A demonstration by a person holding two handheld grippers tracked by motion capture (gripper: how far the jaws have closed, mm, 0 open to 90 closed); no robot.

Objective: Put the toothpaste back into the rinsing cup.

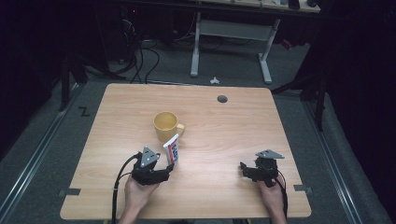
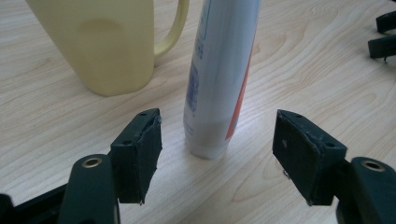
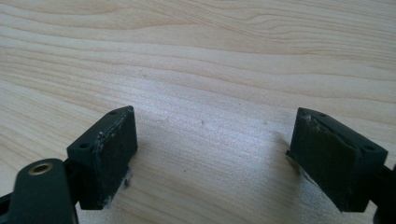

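On the tabletop (image 1: pixel 224 140) a yellow mug (image 1: pixel 166 125) stands near the middle, a tube (image 1: pixel 172 150) upright just near of it. The left gripper (image 1: pixel 169 167) (held in a hand) sits beside the tube; the right gripper (image 1: pixel 243 169) rests well apart, near right.

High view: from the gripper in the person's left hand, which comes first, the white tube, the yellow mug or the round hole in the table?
From the left gripper:
1. White tube, standing just beyond its jaws.
2. Yellow mug, right behind the tube.
3. Round hole, far off near the table's back edge, to the right.
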